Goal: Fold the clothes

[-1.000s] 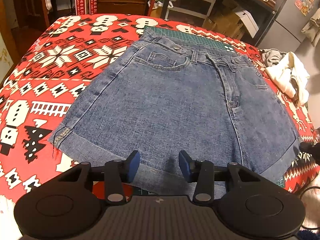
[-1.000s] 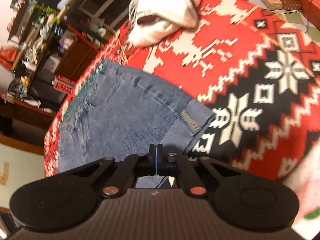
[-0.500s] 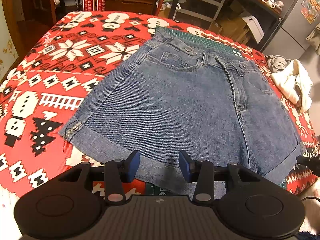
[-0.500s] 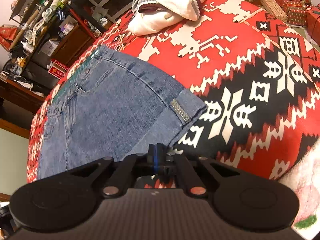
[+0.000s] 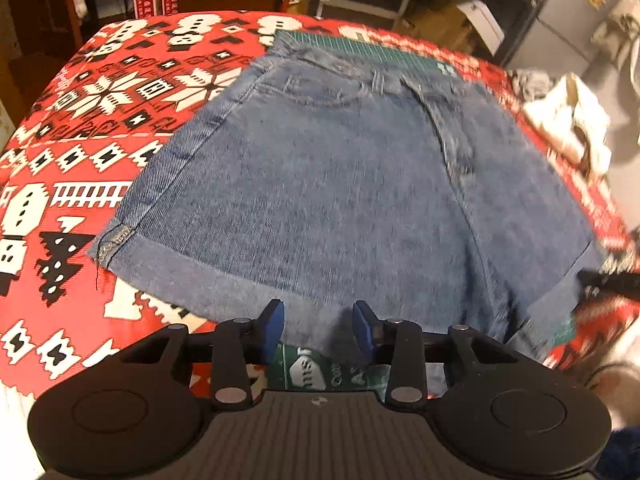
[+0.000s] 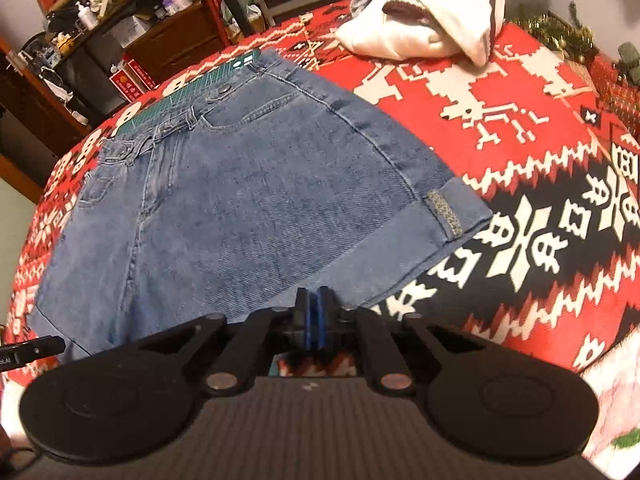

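In the left wrist view, a pair of denim shorts (image 5: 340, 184) lies spread flat, front side up, on a red, white and black patterned blanket (image 5: 80, 128), with the waistband at the far end and the cuffed leg hems toward the camera. A green cutting mat (image 5: 360, 46) shows beyond the waistband and again under the near hem. The left gripper (image 5: 319, 326) sits at the near hem with its blue-padded fingers (image 5: 274, 322) spread apart and nothing between them; the hem lies just ahead of the tips. A cream garment (image 5: 568, 120) is heaped at the right edge of the blanket, and the dark tip of the other tool pokes in by the right cuff. In the right wrist view, the same shorts (image 6: 248, 200) stretch away to the upper left, the rolled cuff with its side-seam strip near the middle right. The right gripper (image 6: 311, 312) has its fingers pressed together at the hem's edge; whether any denim is caught between them cannot be told. The cream garment (image 6: 420, 20) rests on the blanket (image 6: 540, 160) beyond the shorts, well apart from them.
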